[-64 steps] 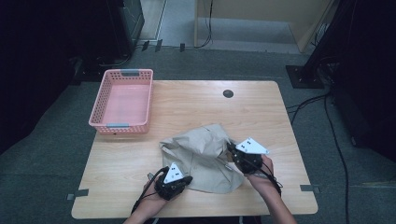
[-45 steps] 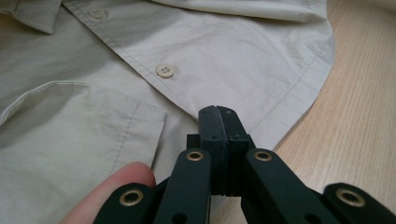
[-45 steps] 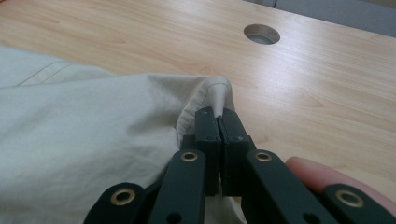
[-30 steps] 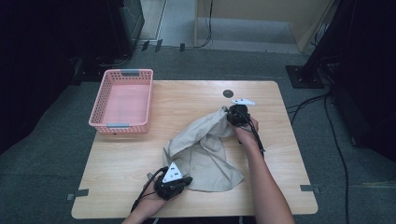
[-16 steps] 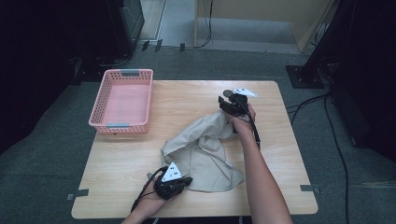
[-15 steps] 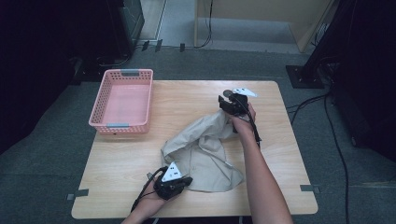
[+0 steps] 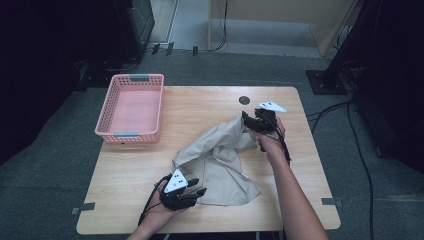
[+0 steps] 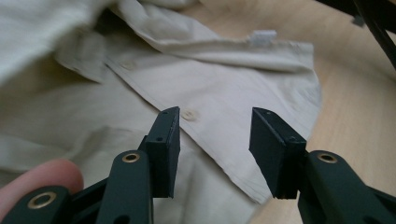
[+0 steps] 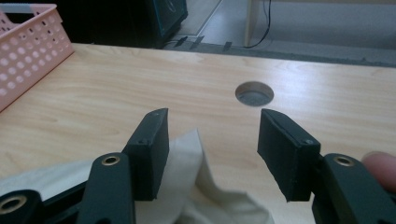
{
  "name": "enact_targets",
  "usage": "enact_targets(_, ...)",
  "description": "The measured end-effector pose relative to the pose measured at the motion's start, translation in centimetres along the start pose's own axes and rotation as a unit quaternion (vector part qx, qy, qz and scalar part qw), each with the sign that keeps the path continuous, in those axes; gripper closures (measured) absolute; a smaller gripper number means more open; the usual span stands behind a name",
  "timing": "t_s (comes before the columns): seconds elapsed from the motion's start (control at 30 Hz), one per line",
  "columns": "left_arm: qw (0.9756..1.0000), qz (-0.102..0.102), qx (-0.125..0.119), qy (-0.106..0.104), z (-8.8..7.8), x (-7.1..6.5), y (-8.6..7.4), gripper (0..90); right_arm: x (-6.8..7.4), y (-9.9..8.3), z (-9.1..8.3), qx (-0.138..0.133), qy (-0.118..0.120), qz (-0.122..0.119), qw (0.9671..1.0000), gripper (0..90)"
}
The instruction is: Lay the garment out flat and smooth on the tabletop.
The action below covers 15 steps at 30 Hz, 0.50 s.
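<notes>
A crumpled beige shirt point(image 7: 220, 160) lies on the wooden table point(image 7: 200, 105). My left gripper point(image 7: 197, 189) rests at the shirt's near edge. Its jaws have just been opening and stand apart over the button placket point(image 8: 224, 84), pressing on nothing; in the left gripper view the left gripper point(image 8: 215, 121) has a button just beyond one pad. My right gripper point(image 7: 245, 119) hovers over the shirt's far right corner. Its jaws have just been opening too. In the right gripper view the right gripper point(image 9: 212, 123) is open, and a tip of the shirt point(image 9: 196, 144) lies loose below the jaws.
A pink plastic basket point(image 7: 131, 107) stands at the table's far left, and its corner point(image 9: 23, 46) appears in the right gripper view. A round cable hole point(image 7: 244, 100) sits near the far edge, just beyond my right gripper. Bare wood surrounds the shirt.
My right gripper carried the shirt's corner away from the person toward the far right, then rose a little and let it go slack. The left hand stayed in place.
</notes>
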<state>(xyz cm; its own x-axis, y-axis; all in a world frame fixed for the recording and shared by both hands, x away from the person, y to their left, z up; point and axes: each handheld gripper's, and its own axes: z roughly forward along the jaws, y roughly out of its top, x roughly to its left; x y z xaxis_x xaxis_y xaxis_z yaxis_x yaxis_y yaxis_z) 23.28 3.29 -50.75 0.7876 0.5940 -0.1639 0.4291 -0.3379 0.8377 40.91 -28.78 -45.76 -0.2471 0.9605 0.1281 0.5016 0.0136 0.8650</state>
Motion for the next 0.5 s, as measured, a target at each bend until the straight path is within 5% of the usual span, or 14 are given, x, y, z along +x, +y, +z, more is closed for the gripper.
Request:
enact_targets(0.23,0.9991,-0.009,-0.013,0.039,-0.8,1.2,0.4,52.6,-0.2,-1.9,-2.7,0.001,0.010,-0.005,0.9999,43.4)
enact_targets(0.5,0.9987,-0.009,-0.010,0.050,-0.7,1.6,0.3,52.3,0.8,-4.2,-4.5,0.014,0.024,-0.020,0.9994,41.7)
